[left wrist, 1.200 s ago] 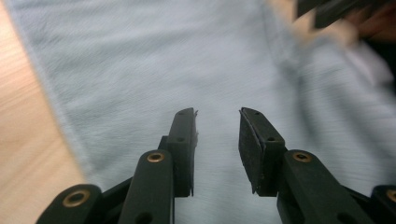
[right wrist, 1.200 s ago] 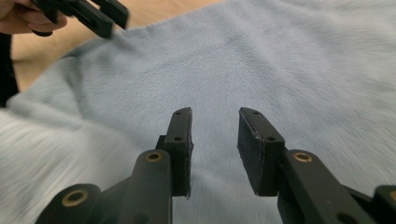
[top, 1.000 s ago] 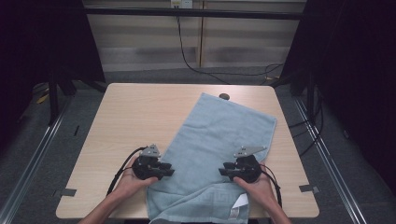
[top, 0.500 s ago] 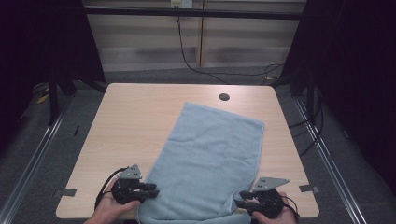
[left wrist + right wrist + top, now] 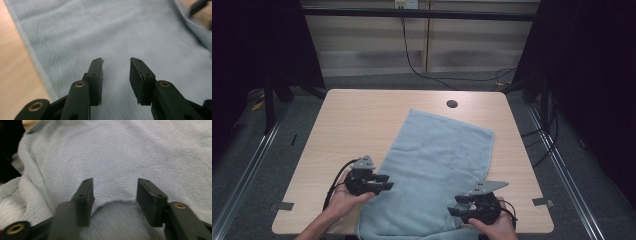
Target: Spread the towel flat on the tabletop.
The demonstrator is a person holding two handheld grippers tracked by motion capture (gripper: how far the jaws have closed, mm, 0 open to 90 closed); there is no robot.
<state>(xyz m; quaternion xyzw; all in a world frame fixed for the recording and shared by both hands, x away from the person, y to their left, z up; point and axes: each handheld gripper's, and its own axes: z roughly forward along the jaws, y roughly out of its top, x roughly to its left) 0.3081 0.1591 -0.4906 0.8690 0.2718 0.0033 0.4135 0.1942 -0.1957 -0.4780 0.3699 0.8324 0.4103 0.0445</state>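
Pale blue towel (fuzzy, flat-ish)

A light wooden counter with a round cable hole near its far edge stands on grey floor. A black cable hangs behind; grey tape, apparently, marks the counter's corners.

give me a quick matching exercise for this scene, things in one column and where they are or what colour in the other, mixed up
Things:
1. towel
2. left gripper
3. right gripper
4. round hole

Descriptions:
A. dark, near the table's far edge
B. light blue, spread on the tabletop
C. jaws open, at the towel's near right corner
D. jaws open, at the towel's left edge

Pairs: 1-B, 2-D, 3-C, 4-A
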